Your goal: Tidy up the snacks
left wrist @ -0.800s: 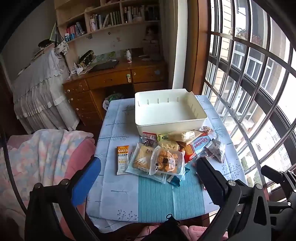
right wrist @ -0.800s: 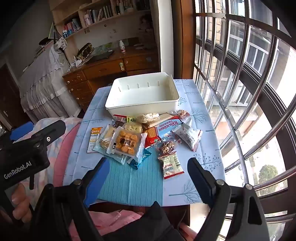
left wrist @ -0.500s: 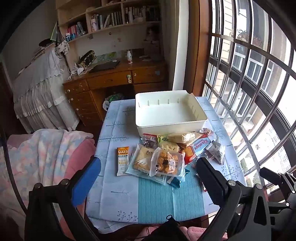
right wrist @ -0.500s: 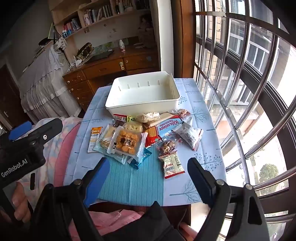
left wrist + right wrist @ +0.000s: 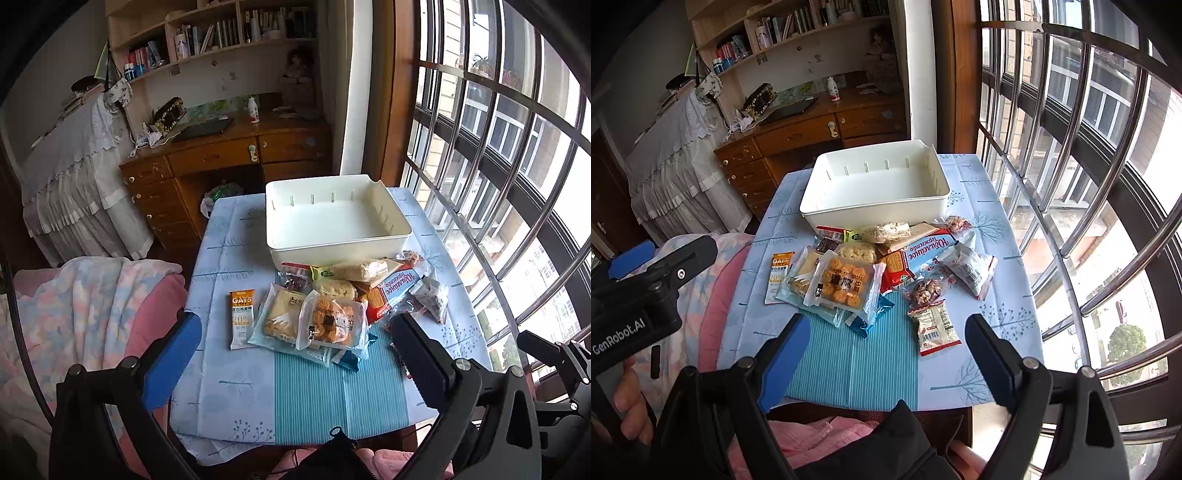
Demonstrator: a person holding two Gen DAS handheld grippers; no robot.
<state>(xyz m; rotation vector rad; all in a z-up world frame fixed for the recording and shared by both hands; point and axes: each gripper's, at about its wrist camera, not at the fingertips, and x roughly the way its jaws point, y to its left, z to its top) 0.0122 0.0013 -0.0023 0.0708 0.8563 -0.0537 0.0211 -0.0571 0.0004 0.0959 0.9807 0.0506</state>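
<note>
Nothing moved: crinkly snack packs (image 5: pixel 871 273) beside smooth rectangular bin (image 5: pixel 875 206).

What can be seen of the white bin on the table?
The white bin is a wide, shallow, rectangular tub that looks like smooth plastic, with rounded corners, a rolled rim and short vertical slots along its inner walls. It has no lid and nothing inside. It sits upright on the far half of the pale blue tablecloth, beyond the pile of snack packets. The nearest packets lie right at the foot of its front wall; whether they touch it cannot be told. Neither gripper is near it.
</note>
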